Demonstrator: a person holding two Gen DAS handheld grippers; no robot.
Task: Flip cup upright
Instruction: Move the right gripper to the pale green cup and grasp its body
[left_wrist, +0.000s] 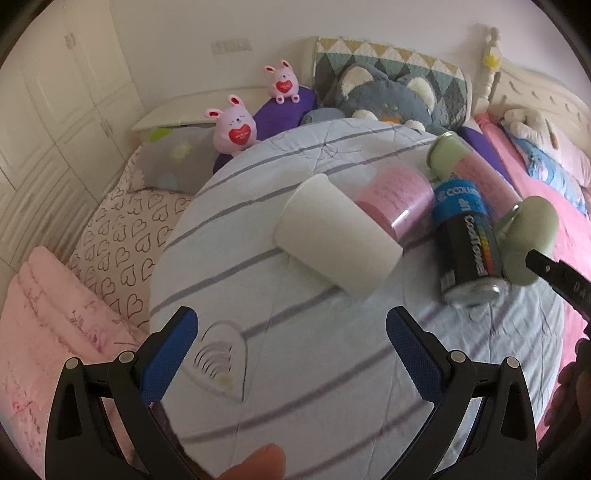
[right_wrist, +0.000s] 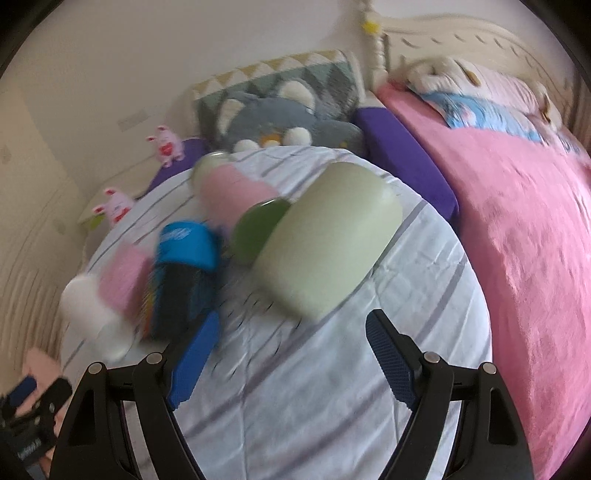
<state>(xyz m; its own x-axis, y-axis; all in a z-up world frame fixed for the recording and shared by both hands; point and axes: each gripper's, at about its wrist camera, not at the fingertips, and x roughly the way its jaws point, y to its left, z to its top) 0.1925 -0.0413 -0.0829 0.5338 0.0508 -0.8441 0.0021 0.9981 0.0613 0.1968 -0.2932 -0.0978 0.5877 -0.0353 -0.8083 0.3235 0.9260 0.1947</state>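
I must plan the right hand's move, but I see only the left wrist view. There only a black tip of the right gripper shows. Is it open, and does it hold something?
Observer: The right gripper is open and holds nothing.
Operator: The green cup is partly hidden for me by that tip. How does it lie?
Observer: The green cup lies on its side on the striped quilt, just ahead of the open fingers, not between them.
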